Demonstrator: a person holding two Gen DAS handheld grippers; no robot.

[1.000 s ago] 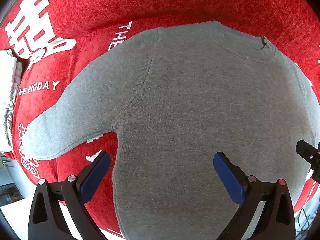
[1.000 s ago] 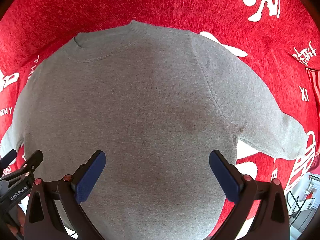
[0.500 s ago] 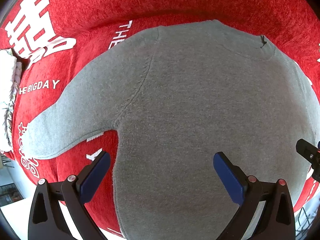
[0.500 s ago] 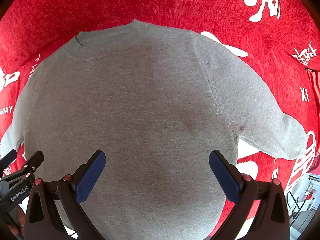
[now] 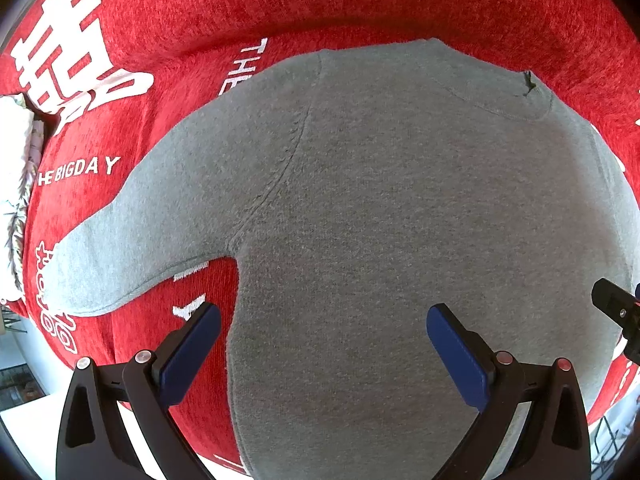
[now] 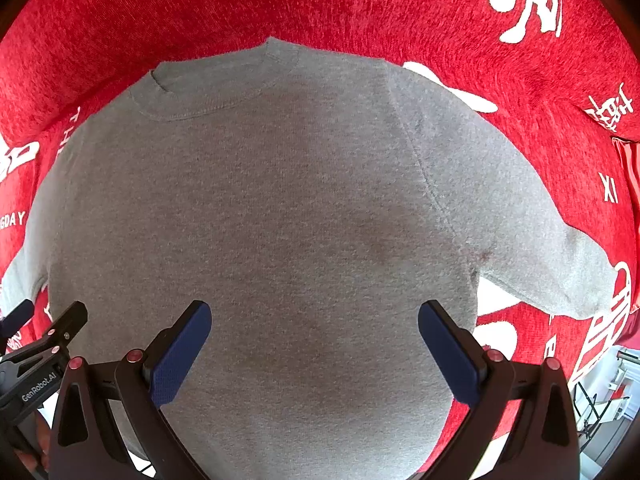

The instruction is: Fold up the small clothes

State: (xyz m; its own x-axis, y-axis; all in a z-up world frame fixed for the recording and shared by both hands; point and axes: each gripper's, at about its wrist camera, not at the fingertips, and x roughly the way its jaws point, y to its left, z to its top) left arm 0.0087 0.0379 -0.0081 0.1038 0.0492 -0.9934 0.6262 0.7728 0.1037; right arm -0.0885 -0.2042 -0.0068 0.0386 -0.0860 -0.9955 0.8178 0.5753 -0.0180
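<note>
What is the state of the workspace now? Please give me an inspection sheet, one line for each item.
Surface: red cloth with white characters and the words "THE BIGDAY" covers it.
Job's things: one gray sweater lies spread flat, collar at the far side, both sleeves out to the sides; no fold made yet.
Clutter: white fabric at the left edge of the left wrist view.
Grippers: left gripper open, over the sweater's lower left edge, holding nothing; right gripper open, over the lower body, holding nothing.
Cables: nothing seen.
Surroundings: a wire rack beyond the near right edge.
</note>
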